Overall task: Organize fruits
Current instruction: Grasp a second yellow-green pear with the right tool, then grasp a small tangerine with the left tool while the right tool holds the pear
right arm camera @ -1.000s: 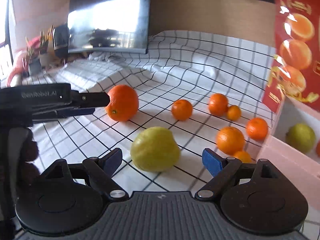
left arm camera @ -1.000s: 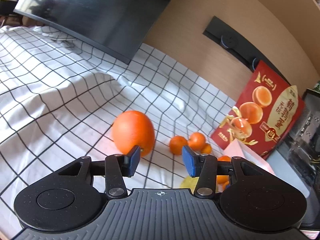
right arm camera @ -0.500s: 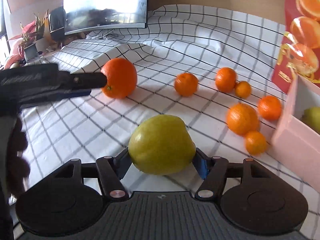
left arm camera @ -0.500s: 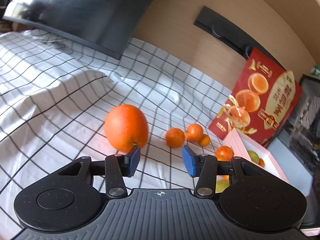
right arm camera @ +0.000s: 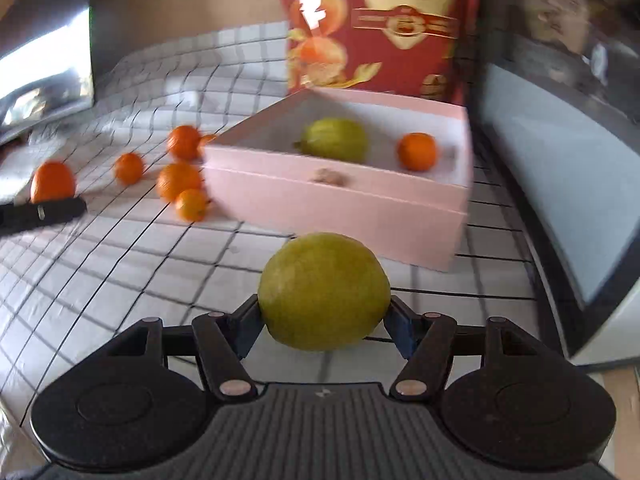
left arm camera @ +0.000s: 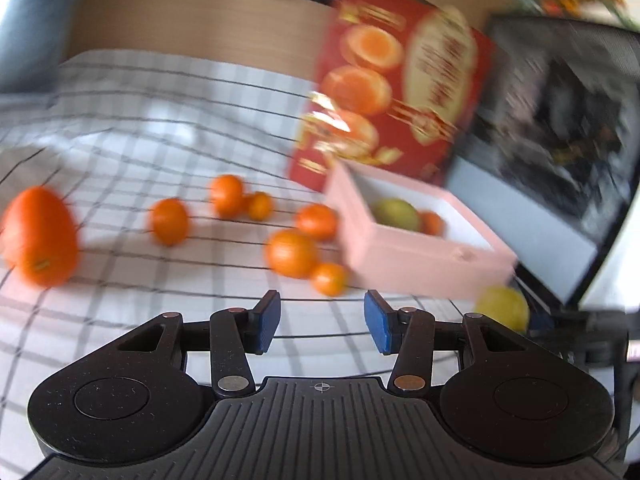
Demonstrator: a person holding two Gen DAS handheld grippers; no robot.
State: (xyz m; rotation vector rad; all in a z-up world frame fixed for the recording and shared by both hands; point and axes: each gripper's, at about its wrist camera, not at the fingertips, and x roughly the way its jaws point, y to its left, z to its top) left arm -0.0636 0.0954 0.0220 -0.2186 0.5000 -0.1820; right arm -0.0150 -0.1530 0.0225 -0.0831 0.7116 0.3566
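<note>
While the right gripper (right arm camera: 324, 326) presses its blue pads against both flanks of a yellow-green fruit (right arm camera: 324, 292), the fruit hangs clear of the checked cloth (right arm camera: 120, 264), just short of the near wall of the pink box (right arm camera: 340, 204). Gripping it across its widest part makes sense — a round, smooth fruit would likely slip out if pinched nearer one end.

The box stands open at the top, with a similar green fruit (right arm camera: 336, 140) and a small orange (right arm camera: 417, 151) already inside, which suggests it is the collecting place and the held fruit is meant to join them. Behind the box a red carton (right arm camera: 376, 24) printed with oranges stands upright, so the approach looks easiest from the front or above.

The left gripper (left arm camera: 320, 322) holds nothing: its jaws stand partly apart with only cloth visible between the pads. It points toward the loose fruit — a large orange (left arm camera: 40, 236) far to the left and a scatter of small oranges (left arm camera: 292, 252) lying near the box's left side. It seems free to take one of those next. In the left wrist view, the held fruit shows low at the right, beside the box's front corner.

Both views are smeared by motion, so fine contact is hard to judge. To finish this step, the fruit probably has to rise over the box wall before release.
</note>
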